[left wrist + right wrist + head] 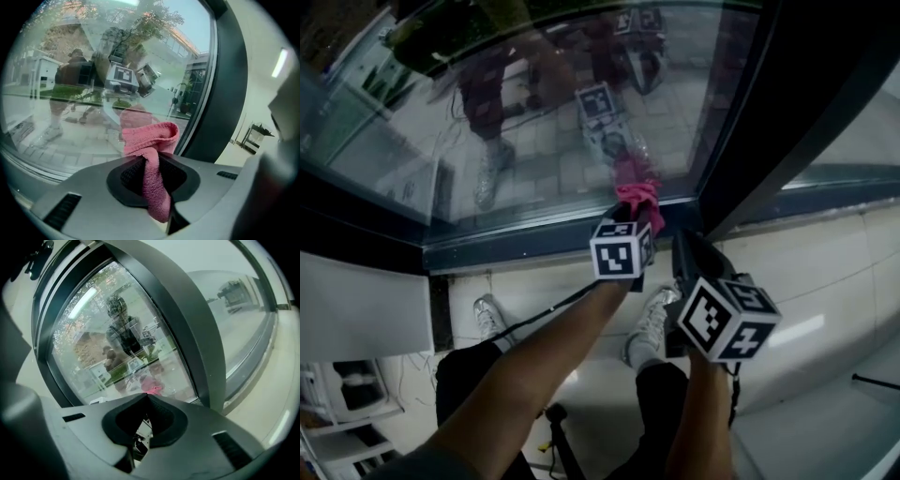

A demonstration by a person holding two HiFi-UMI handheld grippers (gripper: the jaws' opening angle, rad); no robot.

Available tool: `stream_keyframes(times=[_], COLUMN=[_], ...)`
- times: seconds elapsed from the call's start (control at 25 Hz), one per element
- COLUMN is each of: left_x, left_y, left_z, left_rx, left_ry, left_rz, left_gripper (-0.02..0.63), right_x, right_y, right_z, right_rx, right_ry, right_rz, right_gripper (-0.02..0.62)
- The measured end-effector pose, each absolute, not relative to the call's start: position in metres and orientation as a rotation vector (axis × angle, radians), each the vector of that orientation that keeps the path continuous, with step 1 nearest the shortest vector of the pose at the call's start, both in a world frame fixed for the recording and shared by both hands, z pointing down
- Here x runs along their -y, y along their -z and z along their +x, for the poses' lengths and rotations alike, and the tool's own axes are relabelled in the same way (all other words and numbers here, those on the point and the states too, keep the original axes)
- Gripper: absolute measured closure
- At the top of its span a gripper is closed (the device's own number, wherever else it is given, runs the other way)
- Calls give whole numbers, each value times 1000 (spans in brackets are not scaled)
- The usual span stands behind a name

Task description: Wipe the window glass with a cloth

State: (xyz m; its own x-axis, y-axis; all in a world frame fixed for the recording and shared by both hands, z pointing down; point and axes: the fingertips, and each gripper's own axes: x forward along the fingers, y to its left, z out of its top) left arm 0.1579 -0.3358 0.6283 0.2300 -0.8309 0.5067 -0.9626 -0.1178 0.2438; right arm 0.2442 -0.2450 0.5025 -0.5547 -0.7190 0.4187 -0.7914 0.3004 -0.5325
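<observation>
A pink cloth (637,199) is bunched against the bottom right corner of the window glass (553,103), just above the dark sill. My left gripper (633,219) is shut on it. In the left gripper view the cloth (151,140) is pinched between the jaws, folding over their tips and hanging down behind them. My right gripper (686,247) hovers lower and to the right, near the dark upright frame post (778,112), off the glass. In the right gripper view its jaws (146,398) meet at the tip with nothing in them, and the cloth (153,387) shows beyond.
The glass (70,93) is speckled with droplets or dirt and reflects a person and both grippers. A second pane (243,310) lies right of the post. Below are a pale tiled floor (825,281), the person's feet and a white shelf unit (347,394) at the left.
</observation>
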Motion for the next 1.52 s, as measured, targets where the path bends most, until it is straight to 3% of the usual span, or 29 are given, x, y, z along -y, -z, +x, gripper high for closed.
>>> stream_keyframes(times=[0.96, 1.52], left_x=[370, 373], left_y=[-649, -693], left_z=[266, 268], left_rx=[1475, 1457], left_ry=[-375, -408], left_rz=[2147, 2026], left_gripper=[548, 546], right_x=[257, 259], right_y=[-504, -497], right_z=[301, 289], right_rx=[2350, 2376], right_ry=[-1146, -1164], right_rz=[1629, 1591], right_gripper=[591, 591])
